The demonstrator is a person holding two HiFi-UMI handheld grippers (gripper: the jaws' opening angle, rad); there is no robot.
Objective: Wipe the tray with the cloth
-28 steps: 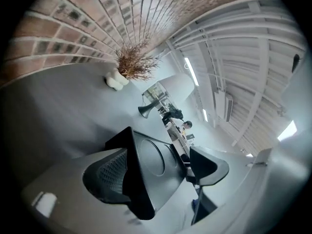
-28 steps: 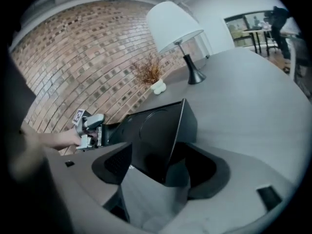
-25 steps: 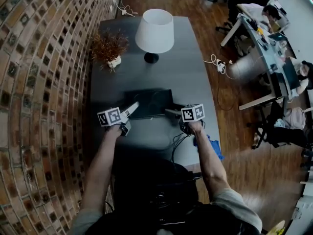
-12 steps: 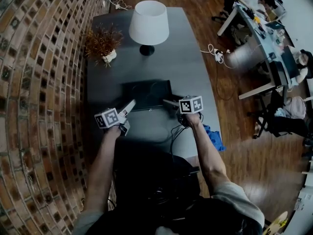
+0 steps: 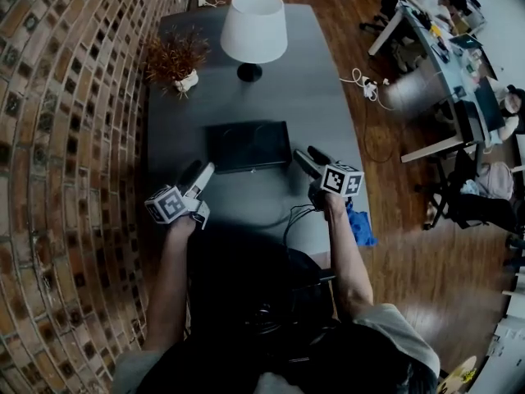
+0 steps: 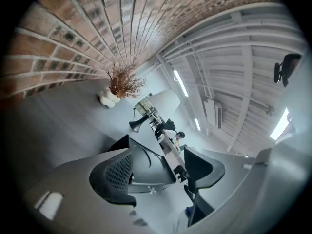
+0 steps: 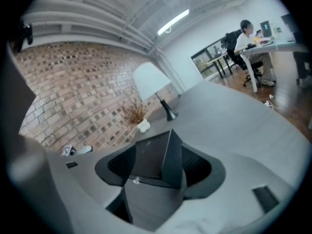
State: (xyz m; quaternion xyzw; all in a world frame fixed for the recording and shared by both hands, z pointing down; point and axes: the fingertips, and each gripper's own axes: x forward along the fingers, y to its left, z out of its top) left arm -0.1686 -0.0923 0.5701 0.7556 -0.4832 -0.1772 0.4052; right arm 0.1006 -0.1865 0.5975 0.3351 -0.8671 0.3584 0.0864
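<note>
The black tray (image 5: 246, 146) lies empty in the middle of the dark grey table (image 5: 320, 97). My left gripper (image 5: 199, 171) is just off the tray's near left corner, open, with nothing between its fingers; through its jaws I see the tray (image 6: 146, 172). My right gripper (image 5: 302, 154) hovers just off the tray's near right corner, jaws closing on nothing and still apart. In the right gripper view the tray (image 7: 148, 157) shows beyond the right gripper (image 7: 158, 165). The blue cloth (image 5: 359, 224) lies at the table's near right edge, beside my right forearm.
A white-shaded lamp (image 5: 254, 27) and a dried plant in a white vase (image 5: 176, 60) stand at the table's far end. A brick wall (image 5: 66, 138) runs along the left. Cables (image 5: 295, 218) trail over the near edge. Desks with seated people are at the right.
Both grippers have drawn back from the tray's near corners toward me. The left one moved left and down; the right one swung out to the right.
</note>
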